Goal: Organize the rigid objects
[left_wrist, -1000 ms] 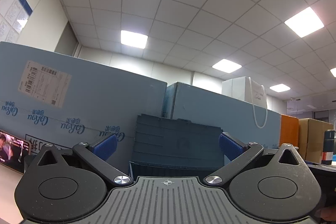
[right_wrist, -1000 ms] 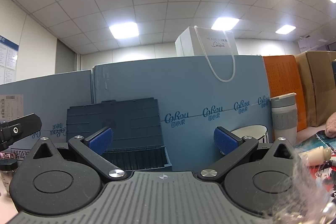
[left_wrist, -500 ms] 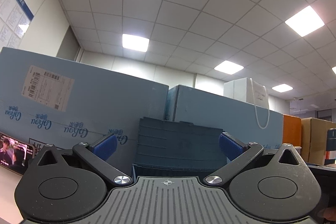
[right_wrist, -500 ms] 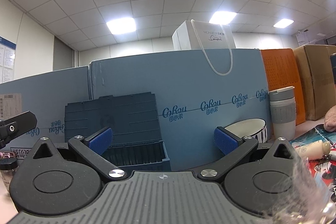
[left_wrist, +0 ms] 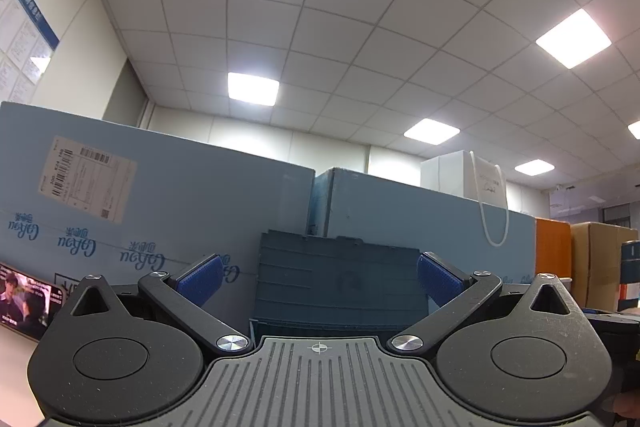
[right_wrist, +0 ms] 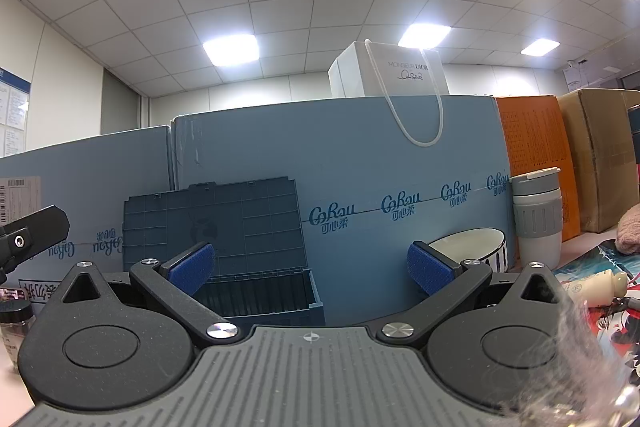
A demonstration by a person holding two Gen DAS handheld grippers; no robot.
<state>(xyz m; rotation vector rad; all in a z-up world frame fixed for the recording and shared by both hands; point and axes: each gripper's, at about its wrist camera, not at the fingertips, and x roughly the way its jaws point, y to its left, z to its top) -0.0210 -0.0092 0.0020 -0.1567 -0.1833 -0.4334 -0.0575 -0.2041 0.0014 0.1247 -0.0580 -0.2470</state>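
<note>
Grippers idle, both spread wide, nothing held

Left gripper (left_wrist: 318, 279) tilted up toward the ceiling, blue pads wide apart, nothing between them. Straight ahead of it: dark blue storage box (left_wrist: 338, 287) with its lid standing open, leaning against the blue cartons (left_wrist: 180, 211) behind. Shipping label on the left carton. Phone (left_wrist: 24, 297) with a video playing props at the far left edge, on the table.

Right gripper (right_wrist: 310, 269) also released, pads far apart, empty. Same storage box (right_wrist: 256, 259) sits left of centre in this view, lid up, open tray facing forward, inside looks empty as far as visible. White bowl with black stripes (right_wrist: 472, 249) just behind the right pad, grey-and-white tumbler (right_wrist: 536, 219) upright beside it. White paper bag (right_wrist: 388, 71) on top of the carton, handle cord hanging down the front. Orange box (right_wrist: 536, 163) and brown carton (right_wrist: 600, 155) further right. Cream bottle (right_wrist: 596, 287) lying on its side on a colourful mat at right. Small jar with dark lid (right_wrist: 14, 323) at far left. Tip of the other gripper pokes in at the left edge. Pink fuzzy thing at right edge, can't tell what.
</note>
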